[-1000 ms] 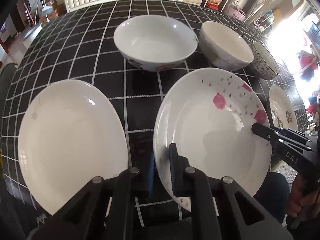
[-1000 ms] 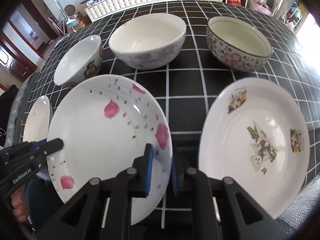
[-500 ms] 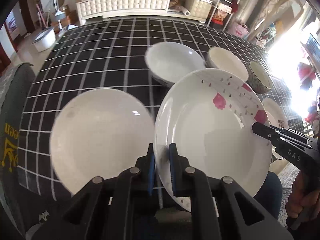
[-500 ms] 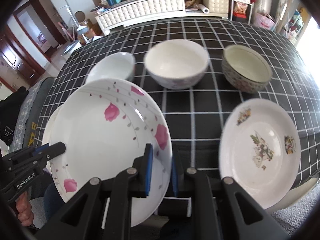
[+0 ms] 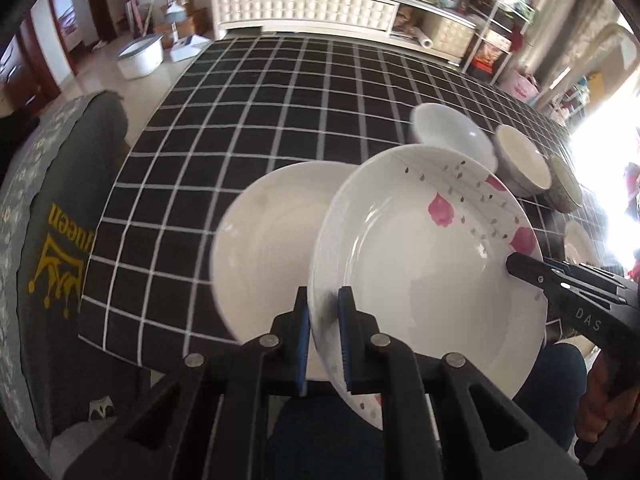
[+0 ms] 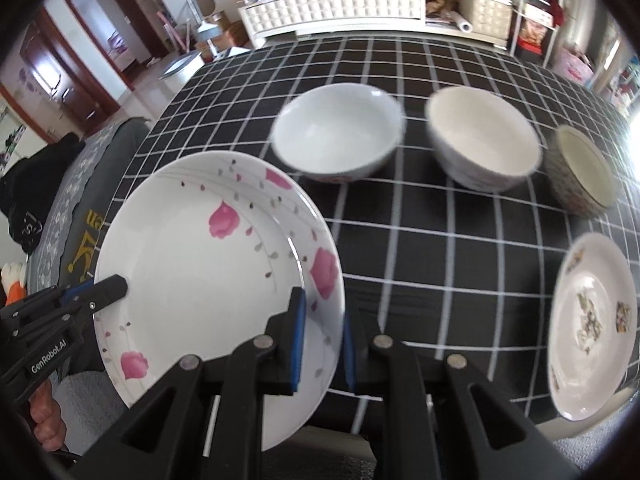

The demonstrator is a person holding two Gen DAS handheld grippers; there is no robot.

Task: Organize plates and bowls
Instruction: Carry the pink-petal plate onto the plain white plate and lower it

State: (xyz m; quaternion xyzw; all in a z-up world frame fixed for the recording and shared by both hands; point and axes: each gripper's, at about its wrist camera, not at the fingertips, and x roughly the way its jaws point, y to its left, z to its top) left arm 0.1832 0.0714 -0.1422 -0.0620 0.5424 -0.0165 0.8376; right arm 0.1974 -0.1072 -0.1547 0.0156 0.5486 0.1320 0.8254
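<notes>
Both tools, left tool [image 5: 323, 334] & right tool [image 6: 321, 342], are clamped on opposite rims of the flowered plate [image 5: 428, 256], held above the table [image 5: 280, 96] edge, partly over the plain plate [image 5: 264, 240]. Nothing's stacked yet afaict: cartoon plate [image 6: 592, 336] & three bowls [image 6: 338, 136] sit separate, so most sorting's left.

Two wrist cameras, each looking steeply down along its fingers.
Both sit close above the flowered plate [image 5: 424, 248] and share the desk [image 6: 420, 264] toward 12 o'clock.

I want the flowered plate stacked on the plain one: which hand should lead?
Probably left. The left hand-held gripper holds the flowered plate's edge nearest the plain plate; the right hand-held gripper holds the far edge.
</notes>
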